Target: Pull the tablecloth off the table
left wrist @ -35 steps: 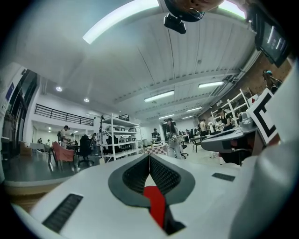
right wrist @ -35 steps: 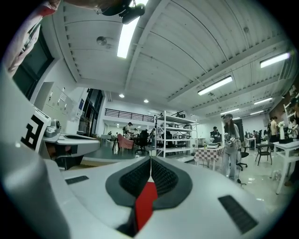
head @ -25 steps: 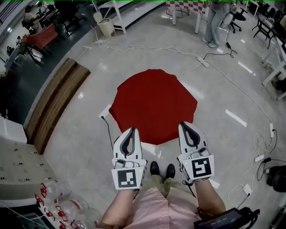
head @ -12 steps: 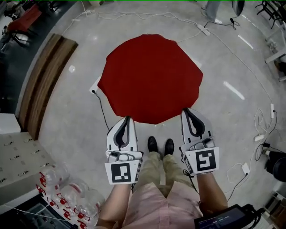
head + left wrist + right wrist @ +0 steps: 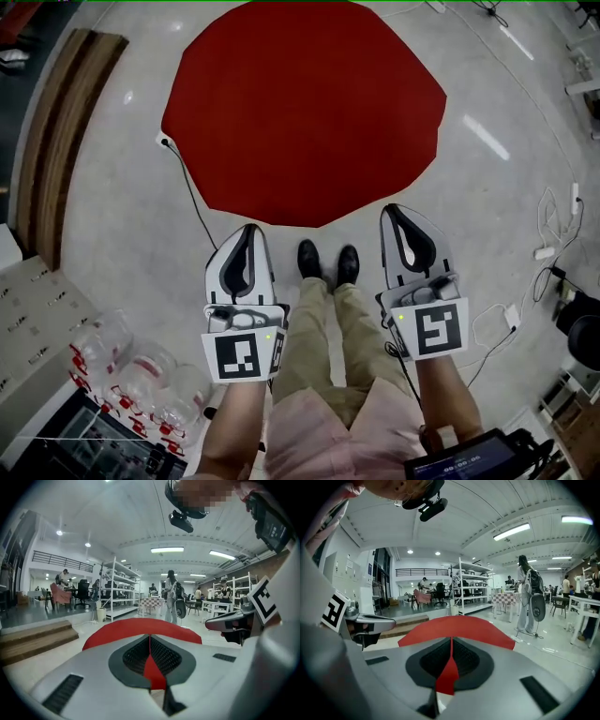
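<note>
At the near side, by the person's shoes, the L gripper and R gripper are held side by side, each w/ jaws pressed together and nothing clamped. A red sliver is seen thru the slot behind the tips in both gripper views; it is judged to be cloth farther off, not cloth held. Just beyond the tips the red tablecloth is spread flat over the table, its nearest hem between the two grippers. The step in hand is judged to be the approach, no grip made yet. Next, the jaws would need to be opened, brought onto the near hem and closed before any pull toward the near side. The table itself is fully hidden under the cloth, and the far edge is cut off at the top of the head view. Whether the tips touch the hem can't be told. A cable is laid on the floor left of the cloth.
</note>
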`<state>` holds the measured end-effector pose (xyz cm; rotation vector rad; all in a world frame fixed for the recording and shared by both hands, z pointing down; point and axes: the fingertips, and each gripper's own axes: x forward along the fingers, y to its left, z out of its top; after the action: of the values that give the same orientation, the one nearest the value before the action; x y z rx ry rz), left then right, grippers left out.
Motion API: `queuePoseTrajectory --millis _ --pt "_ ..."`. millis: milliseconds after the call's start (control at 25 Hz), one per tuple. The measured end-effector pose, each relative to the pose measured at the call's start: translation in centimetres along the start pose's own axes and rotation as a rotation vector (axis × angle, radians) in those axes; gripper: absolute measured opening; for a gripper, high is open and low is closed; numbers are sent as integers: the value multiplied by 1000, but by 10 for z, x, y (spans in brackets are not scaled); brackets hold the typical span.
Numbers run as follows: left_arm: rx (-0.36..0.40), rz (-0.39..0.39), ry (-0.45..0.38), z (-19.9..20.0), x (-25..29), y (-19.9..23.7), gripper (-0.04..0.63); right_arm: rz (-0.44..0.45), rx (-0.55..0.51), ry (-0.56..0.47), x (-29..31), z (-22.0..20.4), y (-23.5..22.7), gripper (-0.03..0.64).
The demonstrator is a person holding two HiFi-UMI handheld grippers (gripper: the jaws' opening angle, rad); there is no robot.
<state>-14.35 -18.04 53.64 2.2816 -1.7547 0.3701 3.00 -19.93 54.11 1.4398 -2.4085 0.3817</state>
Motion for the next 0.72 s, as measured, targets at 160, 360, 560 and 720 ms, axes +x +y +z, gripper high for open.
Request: queuePoseTrajectory --millis 160,360,560,720 --pt "-26 8 45 -42 9 3 26 11 9 36 15 -38 -2 18" --pt "-56 17 56 -76 21 10 26 22 16 63 30 -71 -1 18" --pt "-91 26 70 -94 22 17 26 28 15 88 32 -85 2 18" --pt "-141 -13 73 -112 28 8 63 29 21 106 35 -101 -5 18"
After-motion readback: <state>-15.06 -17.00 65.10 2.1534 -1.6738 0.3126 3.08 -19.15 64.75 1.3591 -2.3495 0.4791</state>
